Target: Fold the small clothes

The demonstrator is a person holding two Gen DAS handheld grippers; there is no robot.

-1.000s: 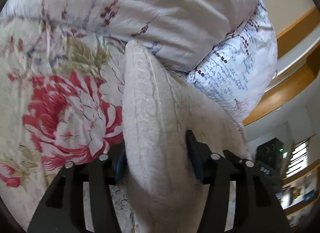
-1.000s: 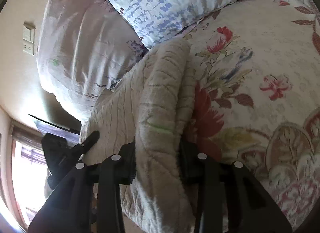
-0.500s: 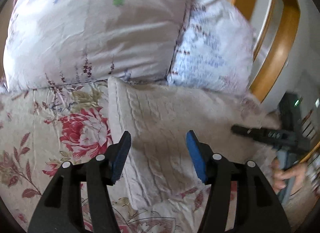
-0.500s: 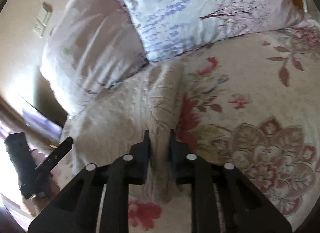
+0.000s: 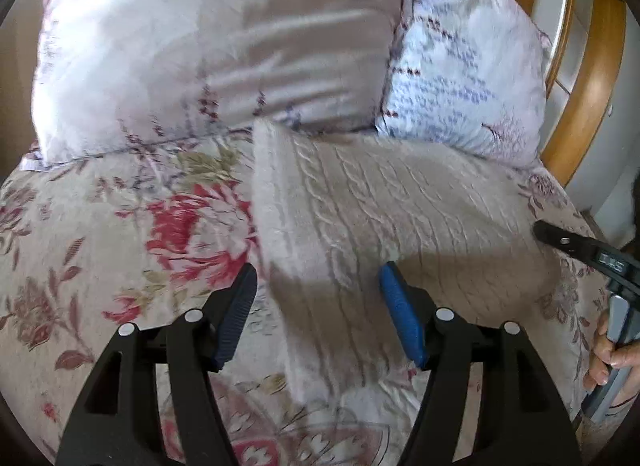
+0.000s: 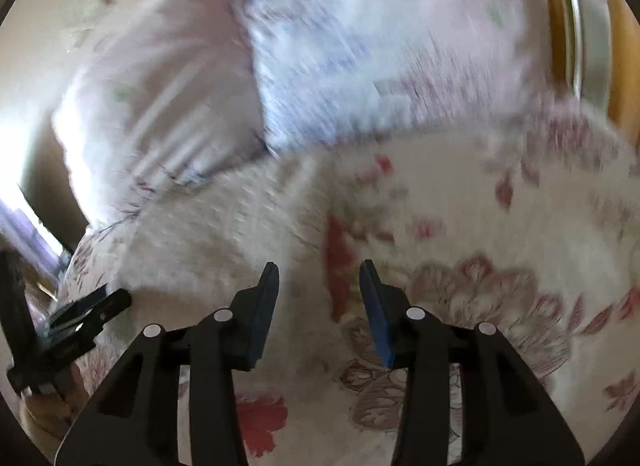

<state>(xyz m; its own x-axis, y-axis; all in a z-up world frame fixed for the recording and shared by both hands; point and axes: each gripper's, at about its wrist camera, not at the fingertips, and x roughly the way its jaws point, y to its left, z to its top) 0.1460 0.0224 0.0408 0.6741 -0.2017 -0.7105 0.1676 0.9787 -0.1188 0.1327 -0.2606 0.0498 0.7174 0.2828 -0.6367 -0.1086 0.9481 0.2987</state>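
In the left wrist view, a pale pillow with faint sprigs lay at the upper left, propped against the head of the bed, and the floral bedspread with its red bloom stretched below it. The left gripper hung over the bed with its jaws apart, having just been opening further; nothing was pinched between them, though the near edge of the cream cable-knit garment showed in the gap below. That garment lay folded flat on the bedspread, its far edge touching the pillows. To its right stood a second pillow with a blue print, then the wooden bed frame. At the far right edge a hand held the right gripper's handle.

In the blurred right wrist view, the garment lay left of centre. The right gripper stood over its right edge, jaws parted and empty after just opening.
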